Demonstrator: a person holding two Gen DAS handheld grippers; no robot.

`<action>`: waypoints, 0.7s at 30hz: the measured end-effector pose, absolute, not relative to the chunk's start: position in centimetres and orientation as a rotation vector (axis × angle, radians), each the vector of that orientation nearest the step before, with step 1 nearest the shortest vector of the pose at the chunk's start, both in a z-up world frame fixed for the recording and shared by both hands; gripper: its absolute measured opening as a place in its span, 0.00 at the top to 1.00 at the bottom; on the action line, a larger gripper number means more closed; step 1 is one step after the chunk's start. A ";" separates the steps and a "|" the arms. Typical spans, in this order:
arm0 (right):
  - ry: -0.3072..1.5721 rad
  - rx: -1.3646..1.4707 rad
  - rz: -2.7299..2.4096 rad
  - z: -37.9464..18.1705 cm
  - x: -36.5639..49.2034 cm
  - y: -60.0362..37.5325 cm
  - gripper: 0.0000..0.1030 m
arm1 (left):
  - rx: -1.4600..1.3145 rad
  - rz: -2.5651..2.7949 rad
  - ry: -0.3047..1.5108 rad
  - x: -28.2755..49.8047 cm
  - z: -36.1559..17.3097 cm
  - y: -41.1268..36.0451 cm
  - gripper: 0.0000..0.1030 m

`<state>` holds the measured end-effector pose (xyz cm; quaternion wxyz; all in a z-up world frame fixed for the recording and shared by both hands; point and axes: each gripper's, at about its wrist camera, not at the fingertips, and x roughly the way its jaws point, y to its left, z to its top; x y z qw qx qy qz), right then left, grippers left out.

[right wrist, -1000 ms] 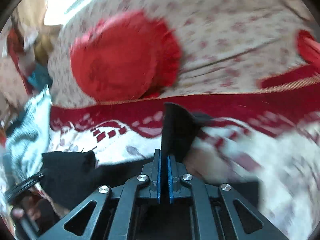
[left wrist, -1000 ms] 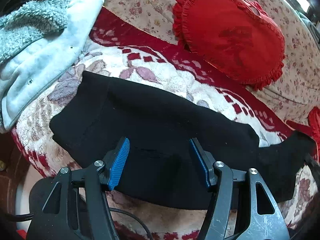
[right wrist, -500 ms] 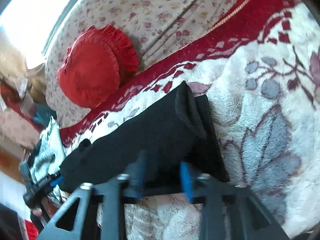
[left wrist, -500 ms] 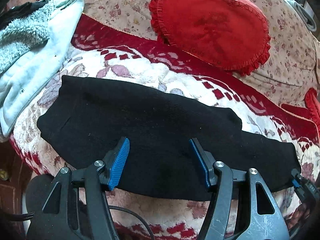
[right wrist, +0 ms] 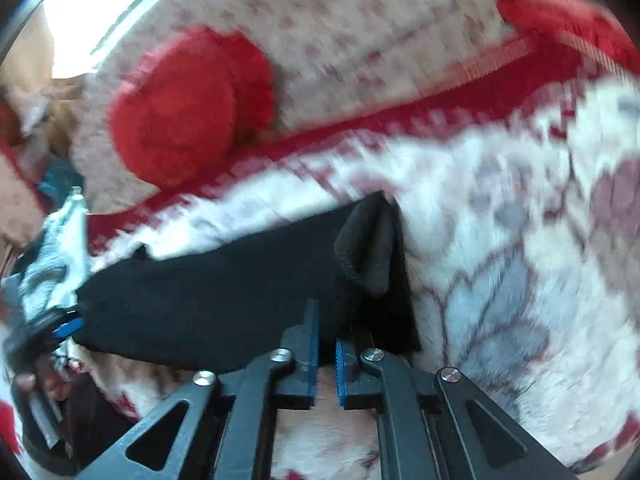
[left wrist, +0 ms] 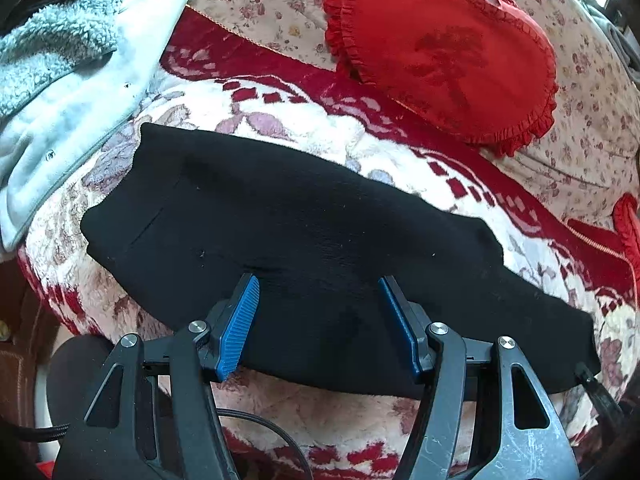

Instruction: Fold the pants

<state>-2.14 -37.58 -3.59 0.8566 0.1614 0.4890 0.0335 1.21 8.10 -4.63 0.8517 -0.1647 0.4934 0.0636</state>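
Observation:
Black pants [left wrist: 300, 220] lie stretched in a long band across the flowered blanket, waist end to the left. My left gripper [left wrist: 318, 280] hovers open over their near edge, both blue pads apart with cloth beneath them. In the blurred right wrist view the pants [right wrist: 220, 292] end in a curled-up cuff [right wrist: 368, 248]. My right gripper [right wrist: 326, 328] is closing to a narrow slit on the near edge of that leg end, with black cloth between the pads. Its tip [left wrist: 592, 384] shows at the lower right of the left wrist view.
A red heart cushion [left wrist: 440, 52] leans on the flowered sofa back [left wrist: 580, 128]. A pale blue fleece jacket [left wrist: 72, 60] lies left of the pants. The white and red blanket [left wrist: 320, 128] covers the seat. A second red cushion [left wrist: 628, 232] sits far right.
The right gripper came down with the leg end, opened, then closed again on its near edge. The leg end, raised before, now lies flat on the blanket. The left gripper stayed open.

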 end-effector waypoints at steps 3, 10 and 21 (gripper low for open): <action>1.013 0.367 0.022 -3.9 -2.7 -38.7 0.82 | -0.316 0.143 1.025 0.8 -4.3 8.3 0.40; 0.953 0.292 -0.061 0.0 -3.3 -39.6 0.80 | -0.355 0.163 1.007 0.6 -3.7 9.7 0.40; 0.955 0.272 0.064 -0.8 -2.2 -34.9 0.78 | -0.242 0.115 1.001 1.1 -3.6 6.2 0.40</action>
